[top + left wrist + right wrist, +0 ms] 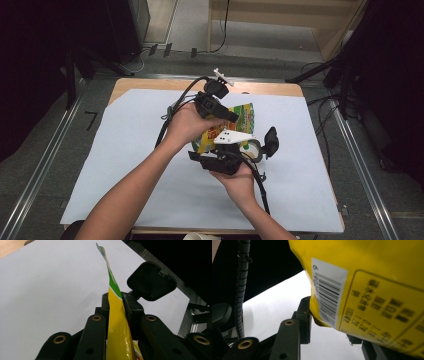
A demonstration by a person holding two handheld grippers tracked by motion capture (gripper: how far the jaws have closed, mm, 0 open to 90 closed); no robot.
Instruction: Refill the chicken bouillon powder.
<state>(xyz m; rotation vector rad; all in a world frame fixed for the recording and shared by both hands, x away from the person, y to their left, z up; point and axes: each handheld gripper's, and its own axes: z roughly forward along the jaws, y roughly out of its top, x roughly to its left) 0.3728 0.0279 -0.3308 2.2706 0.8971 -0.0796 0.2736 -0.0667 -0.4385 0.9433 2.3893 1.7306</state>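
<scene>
A yellow and green snack bag (241,116) is held up over the middle of the white sheet (130,150). My left gripper (227,115) comes in from the left and is shut on the bag's edge. In the left gripper view the bag (117,325) runs edge-on between the closed jaws of that gripper (119,298). My right gripper (225,150) sits just below the bag, nearer the person. In the right gripper view the bag's barcode side (367,290) hangs over its jaws (332,327), which stand apart, and the bag's lower corner rests against the left finger (305,315).
The white sheet covers most of the wooden table (260,87). A round grey ring (252,149) lies by the right gripper. Black stands and cables (345,75) line the right side, and dark equipment stands at the far left (125,30).
</scene>
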